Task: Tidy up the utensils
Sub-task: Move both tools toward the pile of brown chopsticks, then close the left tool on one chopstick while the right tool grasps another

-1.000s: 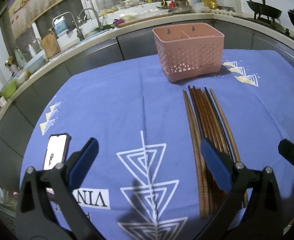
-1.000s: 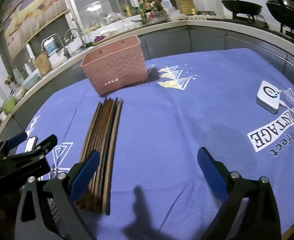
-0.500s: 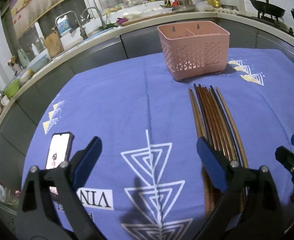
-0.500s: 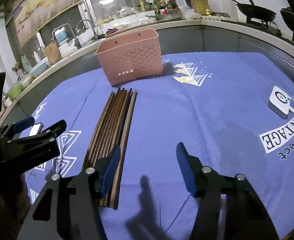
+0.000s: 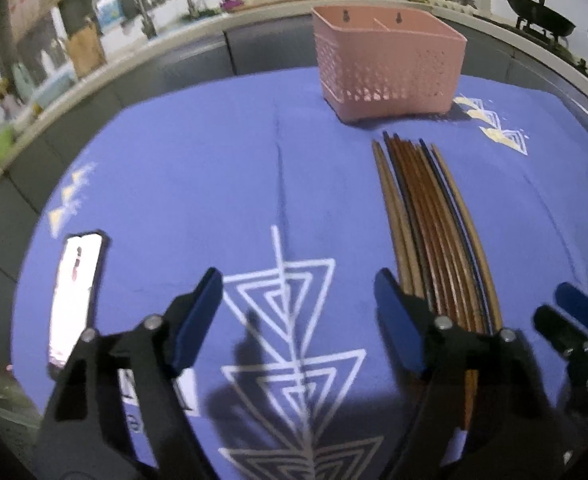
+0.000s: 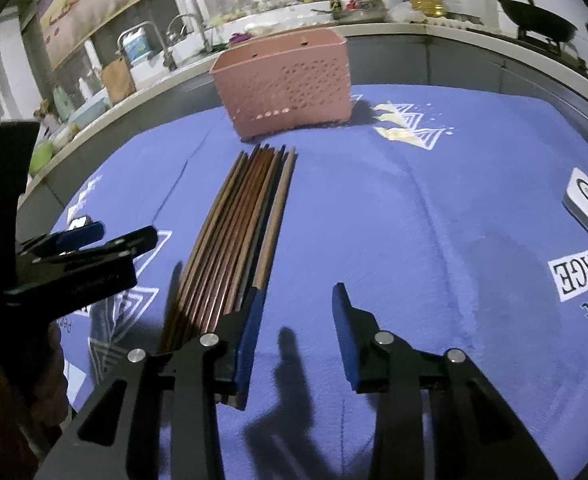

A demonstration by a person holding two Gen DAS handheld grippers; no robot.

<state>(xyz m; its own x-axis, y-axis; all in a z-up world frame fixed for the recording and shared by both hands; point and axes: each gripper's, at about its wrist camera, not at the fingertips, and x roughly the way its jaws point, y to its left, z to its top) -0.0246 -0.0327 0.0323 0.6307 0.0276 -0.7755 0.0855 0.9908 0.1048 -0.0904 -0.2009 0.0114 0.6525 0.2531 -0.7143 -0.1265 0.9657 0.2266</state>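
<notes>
A bundle of several brown chopsticks [image 5: 429, 216] lies on the blue tablecloth, tips toward a pink perforated utensil basket [image 5: 389, 68] with two compartments. My left gripper [image 5: 299, 300] is open and empty; its right finger sits over the near end of the bundle. In the right wrist view the chopsticks [image 6: 246, 232] lie in front of the basket [image 6: 286, 84]. My right gripper [image 6: 297, 312] is open and empty, its left finger beside the rightmost chopstick's near end. The right gripper also shows at the left wrist view's right edge [image 5: 569, 320].
A phone [image 5: 76, 292] lies on the cloth at the left. A small white device [image 6: 587, 200] sits at the right. The blue tablecloth [image 6: 413, 220] covers the table. A kitchen counter with sink, bottles and woks runs behind.
My right gripper has moved left toward the chopsticks and its jaws have narrowed. My left gripper has moved forward and its jaws have narrowed a little.
</notes>
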